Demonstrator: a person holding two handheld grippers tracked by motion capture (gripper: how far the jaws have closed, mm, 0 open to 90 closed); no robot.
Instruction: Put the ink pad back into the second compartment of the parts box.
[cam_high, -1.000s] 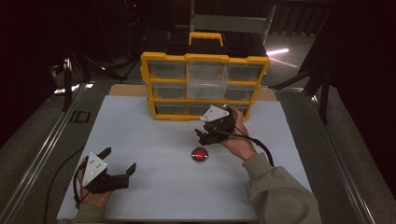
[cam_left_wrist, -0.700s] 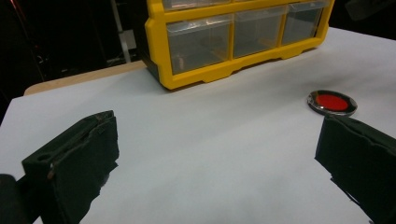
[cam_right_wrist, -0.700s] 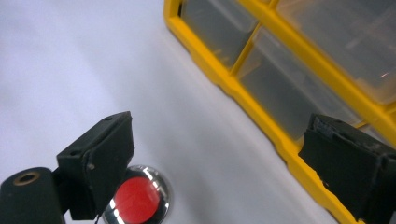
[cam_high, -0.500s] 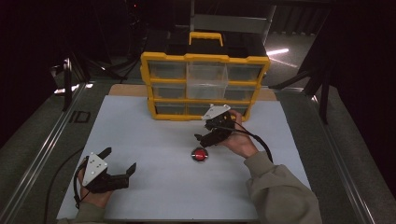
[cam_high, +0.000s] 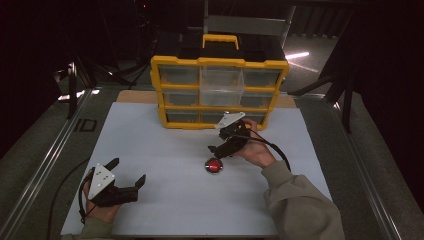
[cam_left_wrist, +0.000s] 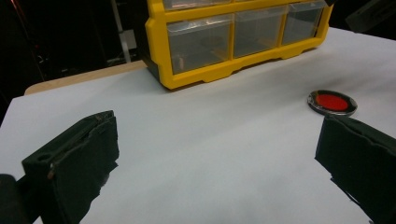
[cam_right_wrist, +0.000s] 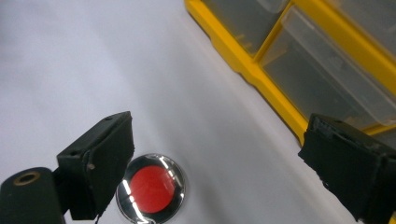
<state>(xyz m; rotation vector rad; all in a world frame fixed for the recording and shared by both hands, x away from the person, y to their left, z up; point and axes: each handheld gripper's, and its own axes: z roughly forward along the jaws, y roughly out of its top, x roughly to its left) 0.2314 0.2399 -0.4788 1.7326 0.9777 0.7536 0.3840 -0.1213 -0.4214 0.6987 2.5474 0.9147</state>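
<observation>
The right gripper (cam_high: 220, 150) hangs just above the round red disc with a shiny metal rim (cam_high: 214, 165), with its jaws spread wide and nothing between them. In the right gripper view the disc (cam_right_wrist: 151, 188) lies flat on the white sheet (cam_high: 165, 150), partly under the left jaw. The yellow drawer cabinet (cam_high: 218, 92) stands near, behind the disc, along the far edge of the sheet. The left gripper (cam_high: 127, 179) rests low near the front left corner, jaws also spread and empty. Between the two grippers the sheet is bare.
</observation>
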